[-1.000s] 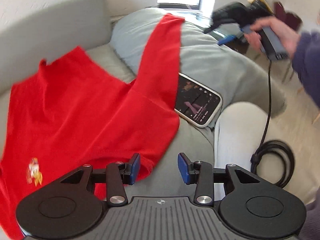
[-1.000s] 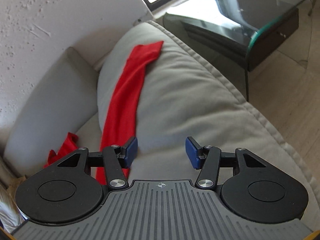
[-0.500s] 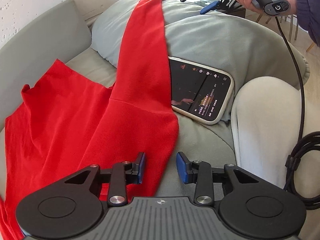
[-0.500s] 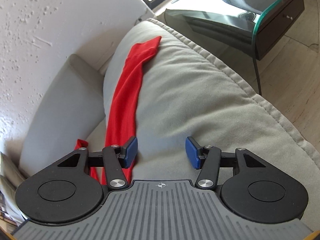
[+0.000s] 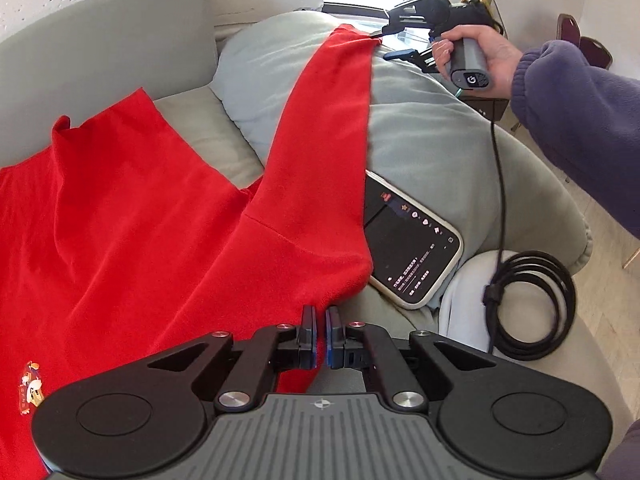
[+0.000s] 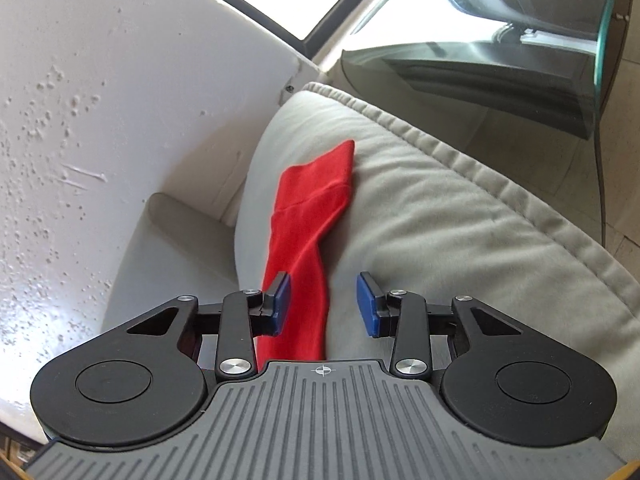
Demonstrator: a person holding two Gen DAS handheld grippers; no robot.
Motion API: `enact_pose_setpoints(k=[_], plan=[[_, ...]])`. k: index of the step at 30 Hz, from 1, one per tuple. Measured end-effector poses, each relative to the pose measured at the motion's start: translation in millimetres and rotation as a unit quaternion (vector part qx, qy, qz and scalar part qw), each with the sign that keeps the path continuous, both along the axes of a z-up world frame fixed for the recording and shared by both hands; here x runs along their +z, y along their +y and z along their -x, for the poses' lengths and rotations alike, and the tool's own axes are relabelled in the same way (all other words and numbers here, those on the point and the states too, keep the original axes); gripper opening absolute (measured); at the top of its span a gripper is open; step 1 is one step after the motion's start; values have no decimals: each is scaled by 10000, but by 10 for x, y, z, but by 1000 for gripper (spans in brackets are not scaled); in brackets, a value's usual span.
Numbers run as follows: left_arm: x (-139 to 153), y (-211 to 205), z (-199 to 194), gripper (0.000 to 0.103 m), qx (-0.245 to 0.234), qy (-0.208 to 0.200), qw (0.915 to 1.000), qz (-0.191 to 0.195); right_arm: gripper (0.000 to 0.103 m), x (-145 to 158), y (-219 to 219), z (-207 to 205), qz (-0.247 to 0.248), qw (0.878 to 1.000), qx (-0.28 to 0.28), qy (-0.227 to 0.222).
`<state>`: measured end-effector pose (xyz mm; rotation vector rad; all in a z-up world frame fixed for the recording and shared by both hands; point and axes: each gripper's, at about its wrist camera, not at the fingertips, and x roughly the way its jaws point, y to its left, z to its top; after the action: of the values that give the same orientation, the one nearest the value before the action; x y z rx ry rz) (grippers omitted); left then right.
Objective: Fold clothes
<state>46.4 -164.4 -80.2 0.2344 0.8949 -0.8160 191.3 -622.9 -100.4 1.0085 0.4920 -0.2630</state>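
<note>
— Well, what was hidden?
— The phone's [image 5: 412, 244] left edge lay under the red shirt [image 5: 132, 240], spread on the sofa [image 5: 100, 40], its body cut off left.
— And the sleeve [image 6: 310, 216]?
— It ran lengthwise up the cushion [image 6: 460, 216], cuff farthest away.
— Grippers?
— The left gripper [image 5: 320, 334] was nearly closed at the shirt's hem, grip uncertain; the right gripper [image 6: 323, 304] was spread wide, straddling the sleeve.

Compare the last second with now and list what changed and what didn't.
The left gripper has closed, apparently pinching the edge of the red shirt. The right gripper has moved toward the end of the sleeve on the cushion; its jaws stay open, straddling the sleeve. The phone and shirt lie as before.
</note>
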Motion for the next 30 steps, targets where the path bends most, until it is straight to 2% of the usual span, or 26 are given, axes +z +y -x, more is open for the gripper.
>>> enact_pose_setpoints(k=[4,6,7,8,13,15,17,18,20,21,23,24,28,30], plan=[[75,80,-17,3,-57,47,9997,218,40,-17,-136,-228,-125,9994,-316,-68],[92,113,-36,3,-72,102,9994,326,34,-18,-224,-333,-187,9986,-495,-15],[95,130,-51,3,-68,141,9991,385,14,10,-232,-367,-66,9985,-538,26],[95,145,-68,2,-65,201,9988,448,3,50,-224,-393,123,9983,-560,74],[81,237,-116,2,-205,475,9947,893,2,253,-185,-523,1066,9916,-668,312],[40,220,-127,2,-246,541,9938,935,2,334,-169,-575,1441,9862,-709,407],[-63,146,-125,2,-278,607,9946,792,3,314,-200,-647,1502,9825,-712,844],[-132,93,-127,2,-314,661,9951,657,3,295,-219,-685,1501,9800,-710,1093],[-259,-28,-78,4,-384,591,9972,231,11,262,-246,-703,1448,9777,-660,1373],[-298,-76,-36,11,-459,557,9974,70,16,287,-237,-676,1507,9756,-703,1434],[-278,-121,89,20,-614,378,9974,-3,52,387,-188,-574,1724,9706,-838,1456],[-242,-111,146,25,-694,328,9970,28,53,447,-152,-506,1851,9683,-887,1422],[-30,40,330,30,-879,129,9958,240,53,781,107,-269,2265,9662,-504,1122],[123,267,259,34,-471,8,9980,425,53,1001,335,-210,2457,9647,-213,924]])
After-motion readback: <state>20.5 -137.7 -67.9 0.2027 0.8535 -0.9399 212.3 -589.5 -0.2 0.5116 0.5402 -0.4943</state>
